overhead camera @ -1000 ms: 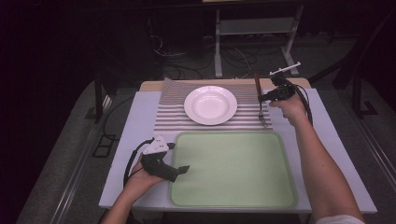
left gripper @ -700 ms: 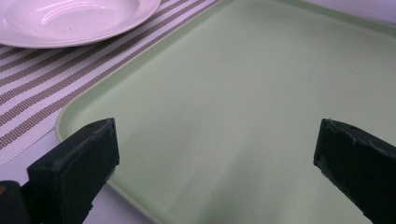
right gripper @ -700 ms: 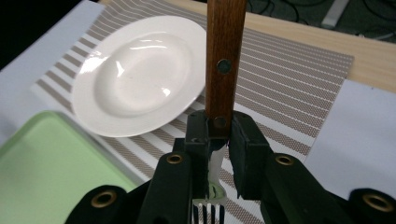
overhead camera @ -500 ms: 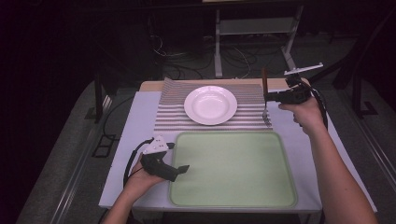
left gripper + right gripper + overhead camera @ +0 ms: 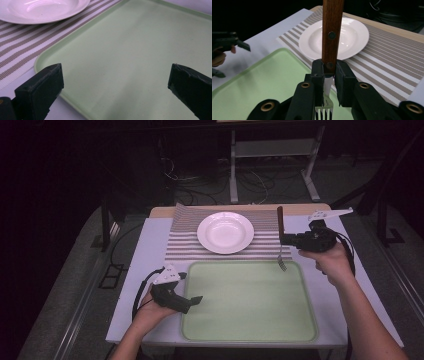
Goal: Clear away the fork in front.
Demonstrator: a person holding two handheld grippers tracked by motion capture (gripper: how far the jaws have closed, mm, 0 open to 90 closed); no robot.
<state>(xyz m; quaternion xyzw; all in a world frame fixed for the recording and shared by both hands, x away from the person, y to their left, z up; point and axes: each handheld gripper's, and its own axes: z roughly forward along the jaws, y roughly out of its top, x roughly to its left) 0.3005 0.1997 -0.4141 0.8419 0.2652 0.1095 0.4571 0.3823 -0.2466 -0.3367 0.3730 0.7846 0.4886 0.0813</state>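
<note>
A fork with a brown wooden handle hangs upright, tines down, over the far right rim of the green tray. My right gripper is shut on it just below the handle. In the right gripper view the handle rises between the jaws of that gripper and the metal tines point down. A white plate lies on the striped placemat, left of the fork. My left gripper rests at the tray's near left edge, jaws wide apart around nothing.
The tray takes up the near middle of the white table. A plate sits beyond it. The table's right strip lies under the right forearm. Dark floor, cables and a metal stand lie past the far edge.
The right hand has carried the fork away from the plate's right side, rightward and then nearer, to above the tray's far rim. The left hand and gripper have stayed put.
</note>
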